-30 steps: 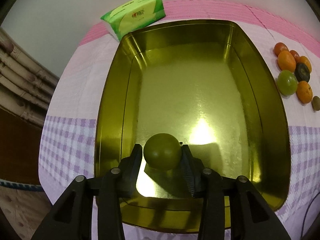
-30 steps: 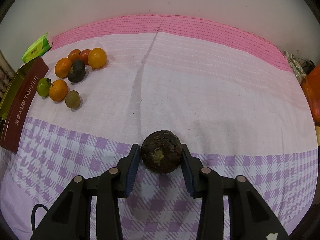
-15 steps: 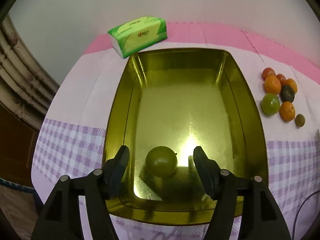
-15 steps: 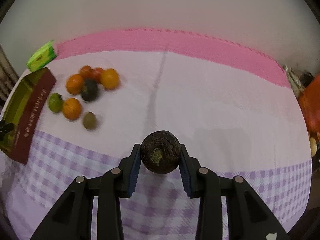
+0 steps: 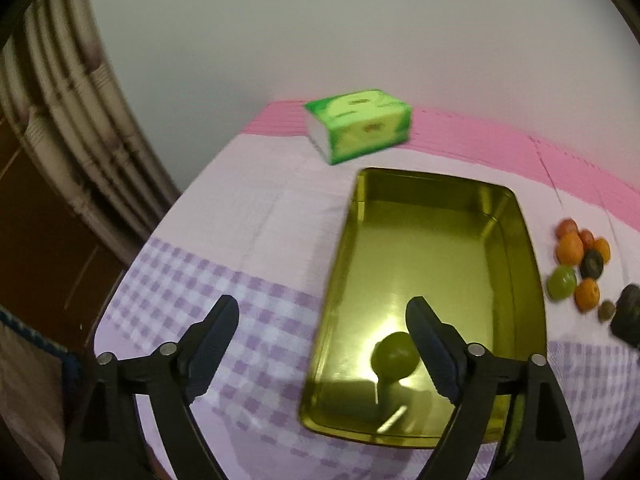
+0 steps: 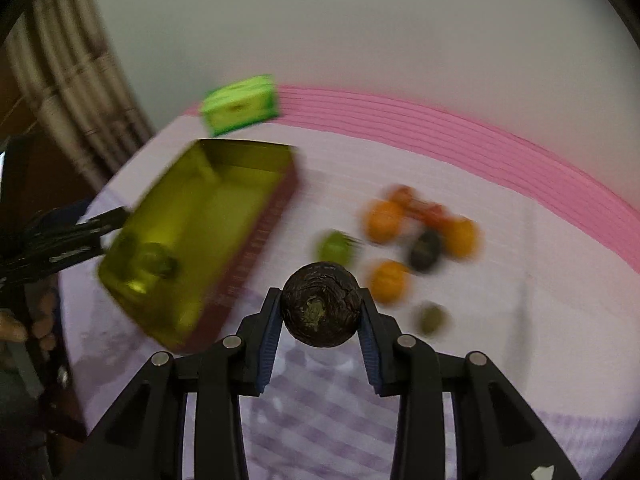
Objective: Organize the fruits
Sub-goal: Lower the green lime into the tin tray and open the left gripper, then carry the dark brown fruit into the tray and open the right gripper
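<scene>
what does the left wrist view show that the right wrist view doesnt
Only the left wrist view shows the left tool open and empty. Only the right wrist view shows the right tool shut on the dark fruit. Both show the gold tin holding a green fruit, the tissue pack and the loose fruit cluster.

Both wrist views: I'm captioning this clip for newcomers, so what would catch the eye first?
Probably the dark rough fruit clamped in the right gripper above the checked cloth. Next, the shiny gold tin with one green fruit at its near end, the left gripper open above it.
</scene>
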Available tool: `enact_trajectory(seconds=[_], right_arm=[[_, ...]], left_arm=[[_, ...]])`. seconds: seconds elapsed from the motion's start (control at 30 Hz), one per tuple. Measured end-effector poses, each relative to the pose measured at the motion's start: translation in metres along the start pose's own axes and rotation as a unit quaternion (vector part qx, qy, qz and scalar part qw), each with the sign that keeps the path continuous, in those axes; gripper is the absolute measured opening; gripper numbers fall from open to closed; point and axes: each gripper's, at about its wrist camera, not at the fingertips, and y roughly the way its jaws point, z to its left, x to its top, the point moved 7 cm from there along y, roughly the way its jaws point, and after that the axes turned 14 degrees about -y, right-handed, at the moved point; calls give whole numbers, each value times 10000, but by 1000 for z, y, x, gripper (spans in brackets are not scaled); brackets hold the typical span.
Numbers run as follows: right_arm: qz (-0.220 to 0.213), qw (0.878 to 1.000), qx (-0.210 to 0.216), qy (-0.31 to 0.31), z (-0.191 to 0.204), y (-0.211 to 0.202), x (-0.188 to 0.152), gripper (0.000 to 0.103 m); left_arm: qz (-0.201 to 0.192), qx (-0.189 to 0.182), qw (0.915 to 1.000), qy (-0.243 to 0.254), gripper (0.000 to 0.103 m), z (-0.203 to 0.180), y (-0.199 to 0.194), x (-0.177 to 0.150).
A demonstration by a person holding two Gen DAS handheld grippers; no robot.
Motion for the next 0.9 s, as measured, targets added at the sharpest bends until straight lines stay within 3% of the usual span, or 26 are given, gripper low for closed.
enact_trajectory(seconds=[0.17, 0.37, 0.9], right_arm=[[24, 9979, 280, -577, 52, 21, 30, 34], [240, 9944, 429, -940, 84, 50, 40, 34], [710, 9886, 445, -1253, 102, 88, 34, 35]], left_arm=[[14, 295, 9993, -235, 86, 25, 5, 3], [8, 286, 9984, -493, 86, 40, 5, 8], [272, 241, 9972, -652, 87, 47, 13, 5]])
